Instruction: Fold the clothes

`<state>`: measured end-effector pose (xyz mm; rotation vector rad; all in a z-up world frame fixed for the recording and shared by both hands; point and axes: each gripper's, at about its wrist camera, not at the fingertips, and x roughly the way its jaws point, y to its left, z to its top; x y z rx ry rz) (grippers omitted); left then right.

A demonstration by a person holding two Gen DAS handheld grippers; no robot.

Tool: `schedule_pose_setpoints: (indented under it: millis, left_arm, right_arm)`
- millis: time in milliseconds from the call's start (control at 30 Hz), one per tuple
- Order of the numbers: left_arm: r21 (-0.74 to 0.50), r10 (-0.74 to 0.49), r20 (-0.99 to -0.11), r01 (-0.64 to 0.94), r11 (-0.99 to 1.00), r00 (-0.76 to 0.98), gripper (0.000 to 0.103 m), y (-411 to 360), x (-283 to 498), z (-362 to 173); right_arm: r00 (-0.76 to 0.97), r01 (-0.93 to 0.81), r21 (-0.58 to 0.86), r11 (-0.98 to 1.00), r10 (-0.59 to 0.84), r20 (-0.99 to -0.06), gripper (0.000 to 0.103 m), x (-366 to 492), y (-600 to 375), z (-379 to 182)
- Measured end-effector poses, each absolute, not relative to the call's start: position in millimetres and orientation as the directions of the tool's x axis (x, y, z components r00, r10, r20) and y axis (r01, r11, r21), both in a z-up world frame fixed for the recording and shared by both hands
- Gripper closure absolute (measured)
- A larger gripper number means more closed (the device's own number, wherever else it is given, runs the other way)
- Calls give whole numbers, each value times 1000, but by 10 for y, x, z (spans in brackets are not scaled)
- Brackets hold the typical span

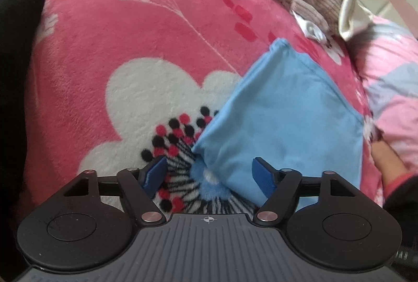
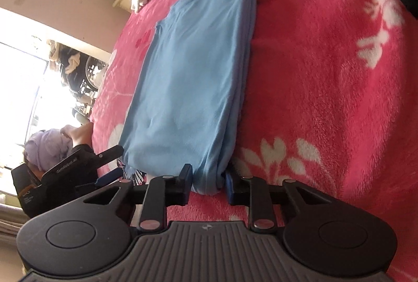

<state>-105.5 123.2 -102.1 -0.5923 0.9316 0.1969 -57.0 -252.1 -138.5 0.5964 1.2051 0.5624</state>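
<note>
Pink floral blanket (image 1: 135, 28) covers the bed, with a folded blue garment (image 2: 193, 78) lying flat on it. Right gripper (image 2: 209, 181) pinches the garment's near corner; left gripper (image 1: 209, 175) hovers spread wide over its opposite corner, holding nothing.

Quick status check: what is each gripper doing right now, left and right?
Left gripper: open, holding nothing, at the corner of the folded blue garment.
Right gripper: shut on the blue garment's near corner.

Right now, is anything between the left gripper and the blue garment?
Nothing visible. The left gripper is open with the folded blue garment corner directly ahead, on the pink blanket. The right gripper already pinches its other corner.
</note>
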Motion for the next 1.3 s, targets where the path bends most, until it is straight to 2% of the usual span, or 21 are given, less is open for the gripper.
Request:
schedule_pose_setpoints:
  millis: [100,167,267,300,333,600,733,800,867,967,1033,1167,1300]
  left_arm:
    - [-410,-69,-793,-447,795,605,50,1260,-1019,-1055]
    - [-407,-52,-791,-461,788,609,64,1258,-1001,-1058]
    - [-417,-34,-784,-485,768,620,92,1278,-1000,-1059]
    - [-437,-39,-775,-491,754,631,98,1296,-1013,-1059]
    - [-452,-45,-766,-488,747,641,99,1306,-1020,-1045]
    - [-602,-126,-678,-448,661,725,101,1502,-1139,-864]
    - [-564,-131,-736,-493,663,665,100,1587,-1080,-1075]
    - [-512,-73,-764,-535,672,641,101,1612,-1109,-1132]
    - [-510,-36,-757,-555,657,652,100,1662,-1170,-1100]
    - [-553,-65,-740,-550,627,670,92,1700,-1230,-1042]
    - [-578,-111,-731,-525,625,673,77,1675,-1251,-1012]
    - [-598,-220,-740,-473,646,636,69,1450,-1237,-1051]
    - [-572,-263,-770,-446,689,581,64,1204,-1196,-1164]
  right_arm:
    - [263,-78,704,706,696,-669,84,-549,-2540,-1415]
    - [264,-82,711,698,703,-660,84,-541,-2541,-1419]
    - [271,-100,708,699,704,-656,85,-543,-2538,-1397]
    - [274,-106,707,700,704,-656,86,-544,-2536,-1391]
    - [277,-111,705,701,703,-655,86,-545,-2534,-1385]
    - [337,-169,688,706,697,-633,91,-597,-2625,-1192]
    - [305,-132,686,716,688,-659,91,-605,-2629,-1291]
    - [294,-112,681,723,679,-673,90,-623,-2657,-1331]
    - [289,-94,682,725,676,-678,88,-629,-2695,-1344]
    - [281,-74,692,718,681,-676,86,-637,-2708,-1360]
    - [279,-60,701,711,686,-672,83,-634,-2713,-1373]
    - [276,-30,711,703,689,-670,82,-635,-2744,-1408]
    - [271,-25,709,705,688,-674,82,-644,-2744,-1417]
